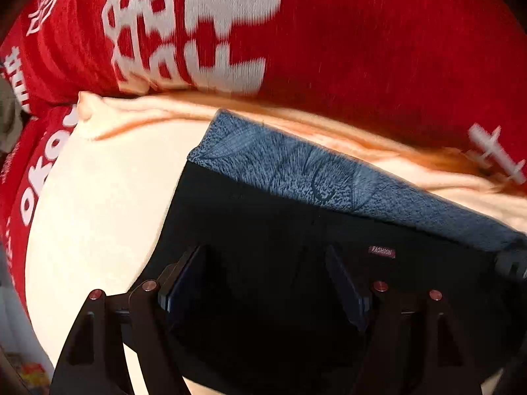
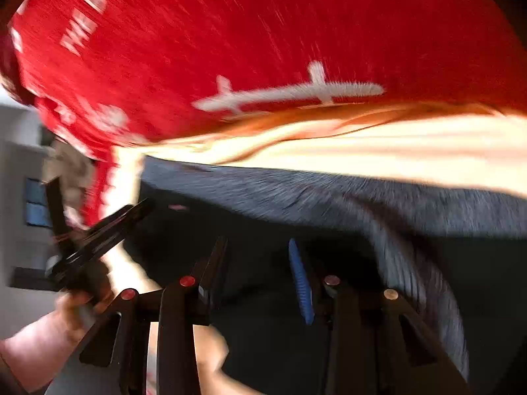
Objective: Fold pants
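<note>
Crosswise, black pants [image 1: 263, 230], waistband apparently away, claws gaping

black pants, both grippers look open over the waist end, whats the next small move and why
Probably lower the left gripper and close it on the black pants near the waist. Its jaws stand open with dark fabric between them and nothing gripped, just below the grey fleecy lining and beside the FASHION tag. The right gripper also hangs open, though that view is blurred.

Red blanket [image 1: 346, 49] with white lettering; cream sheet [image 1: 98, 204] brightly lit over it; grey wall [image 2: 19, 125] at left
</note>
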Demonstrator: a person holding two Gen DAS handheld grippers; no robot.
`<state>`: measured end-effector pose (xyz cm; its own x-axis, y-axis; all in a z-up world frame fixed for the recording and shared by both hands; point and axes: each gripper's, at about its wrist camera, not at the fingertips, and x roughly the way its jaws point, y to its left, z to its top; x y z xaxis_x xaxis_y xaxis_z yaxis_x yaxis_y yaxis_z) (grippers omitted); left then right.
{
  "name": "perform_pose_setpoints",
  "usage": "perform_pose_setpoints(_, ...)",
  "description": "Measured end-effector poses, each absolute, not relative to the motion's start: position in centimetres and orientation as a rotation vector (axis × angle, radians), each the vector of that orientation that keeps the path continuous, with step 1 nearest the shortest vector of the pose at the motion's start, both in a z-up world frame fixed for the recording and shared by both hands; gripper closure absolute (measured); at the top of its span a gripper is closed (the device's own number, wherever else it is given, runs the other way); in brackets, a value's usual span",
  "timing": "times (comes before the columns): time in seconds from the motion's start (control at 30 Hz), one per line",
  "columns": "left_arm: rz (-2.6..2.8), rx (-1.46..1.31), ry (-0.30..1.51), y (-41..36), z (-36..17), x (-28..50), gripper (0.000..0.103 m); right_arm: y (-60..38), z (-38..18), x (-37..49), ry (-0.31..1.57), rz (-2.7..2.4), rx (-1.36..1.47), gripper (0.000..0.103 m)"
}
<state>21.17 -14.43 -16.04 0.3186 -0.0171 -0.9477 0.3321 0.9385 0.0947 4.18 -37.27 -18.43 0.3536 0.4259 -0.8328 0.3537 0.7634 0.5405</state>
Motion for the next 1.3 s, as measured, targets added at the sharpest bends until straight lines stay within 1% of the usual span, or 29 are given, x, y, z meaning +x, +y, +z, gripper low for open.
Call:
perform_pose_setpoints(0.03, -0.232, 0.314, 1.208, -14.6, -15.9, 20.8, 0.027, -37.5, -18.9, 4.6, 1.248, 0.025, 0.725, 0.063)
perform_pose_setpoints(0.07, -0.233, 0.341, 1.208, -14.8, -15.6, 20.6, 0.027, -38.1, -19.0, 4.8, 1.232, 0.003, 0.73, 0.067)
perform_pose_setpoints(0.13, -0.247, 0.369, 1.229, -15.0, -14.9, 20.1, 0.027, -40.3, -18.3, 4.0, 1.182, -0.046, 0.768, 0.067)
perform_pose_setpoints(0.23, -0.285, 0.395, 1.246, -15.3, -12.7, 18.4, 0.027, -42.9, -16.4, 1.4, 1.12, -0.059, 0.871, 0.064)
perform_pose_setpoints(0.33, -0.343, 0.456, 1.222, -16.6, -10.5, 15.9, 0.027, -44.2, -14.1, -3.0, 1.093, -0.063, 0.925, 0.061)
perform_pose_setpoints(0.4, -0.402, 0.475, 1.234, -17.8, -9.8, 13.7, 0.027, -44.7, -12.9, -6.7, 1.08, -0.073, 0.954, 0.054)
perform_pose_setpoints(0.57, -0.541, 0.553, 1.224, -22.2, -8.6, 7.8, 0.027, -45.1, -11.8, -16.7, 1.073, -0.192, 1.03, 0.052)
perform_pose_setpoints(0.7, -0.707, 0.575, 1.255, -26.2, -8.3, 3.3, 0.027, -45.9, -12.6, -25.5, 1.097, -0.347, 1.129, 0.052)
perform_pose_setpoints(0.83, -0.895, 0.628, 1.241, -29.3, -8.8, -0.5, 0.027, -44.4, -12.7, -33.3, 1.079, -0.511, 1.195, 0.052)
perform_pose_setpoints(1.03, -1.081, 0.585, 1.328, -33.2, -9.1, -5.9, 0.027, -41.6, -13.5, -44.1, 1.0, -0.747, 1.288, 0.052)
perform_pose_setpoints(1.17, -1.133, 0.606, 1.336, -35.2, -9.8, -8.8, 0.027, -40.5, -14.9, -47.6, 0.951, -0.805, 1.339, 0.052)
perform_pose_setpoints(1.3, -1.169, 0.611, 1.383, -36.9, -11.5, -10.4, 0.027, -40.1, -16.8, -48.3, 0.967, -0.808, 1.344, 0.052)
